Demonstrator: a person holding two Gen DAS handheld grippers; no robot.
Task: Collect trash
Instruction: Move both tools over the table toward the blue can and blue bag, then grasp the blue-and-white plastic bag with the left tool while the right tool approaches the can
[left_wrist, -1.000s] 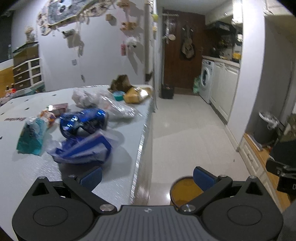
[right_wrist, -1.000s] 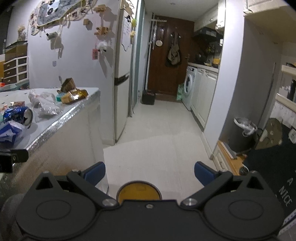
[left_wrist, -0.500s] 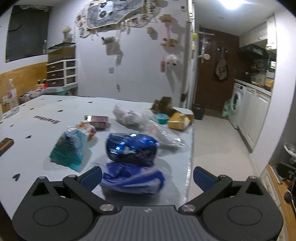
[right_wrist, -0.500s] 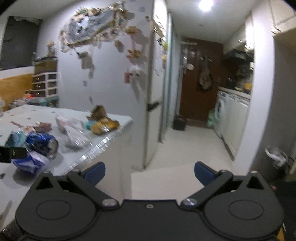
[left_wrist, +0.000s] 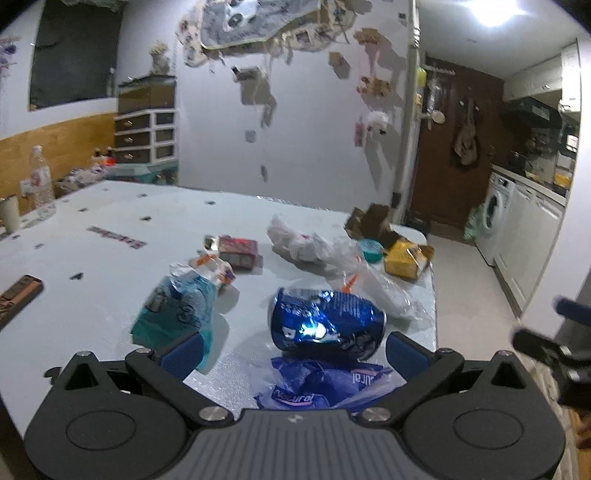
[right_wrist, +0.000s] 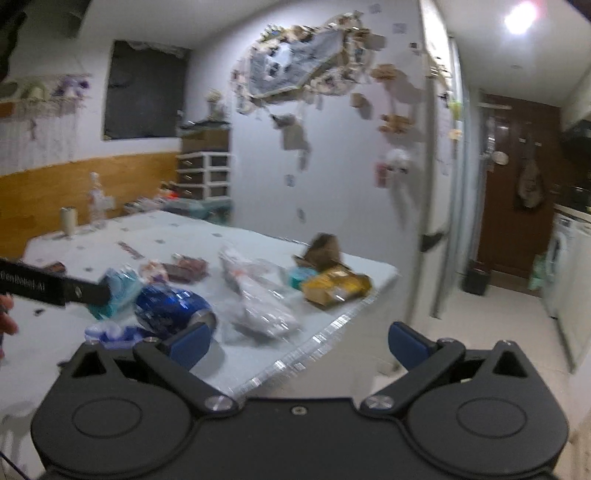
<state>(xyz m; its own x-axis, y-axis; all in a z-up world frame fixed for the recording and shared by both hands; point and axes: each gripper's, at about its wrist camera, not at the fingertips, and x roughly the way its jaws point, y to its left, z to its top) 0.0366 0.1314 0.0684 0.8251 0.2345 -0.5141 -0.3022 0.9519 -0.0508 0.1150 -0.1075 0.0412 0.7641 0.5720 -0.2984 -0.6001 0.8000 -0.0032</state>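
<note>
Trash lies on the pale table (left_wrist: 92, 258). A crushed blue can (left_wrist: 325, 325) rests just ahead of my left gripper (left_wrist: 291, 354), which is open, with a blue plastic wrapper (left_wrist: 325, 387) lying between its fingers. A teal packet (left_wrist: 177, 310) is left of the can. Further back lie a clear plastic bag (left_wrist: 332, 254), a dark red packet (left_wrist: 236, 251), a yellow wrapper (left_wrist: 406, 258) and torn brown cardboard (left_wrist: 373, 218). My right gripper (right_wrist: 295, 339) is open over the table's right edge (right_wrist: 332, 321), empty, with the can (right_wrist: 170, 306) to its left.
A plastic bottle (left_wrist: 40, 184) and a cup (left_wrist: 9, 218) stand at the table's far left. A dark flat object (left_wrist: 18, 295) lies at the left edge. Tiled floor (left_wrist: 472, 295) runs right of the table toward a washing machine (left_wrist: 495, 218) and a brown door (right_wrist: 517, 184).
Both grippers swung left and upward, from facing the hallway floor to facing the table. The can and blue wrapper now sit centred before the left gripper. The orange round thing on the floor left view.
</note>
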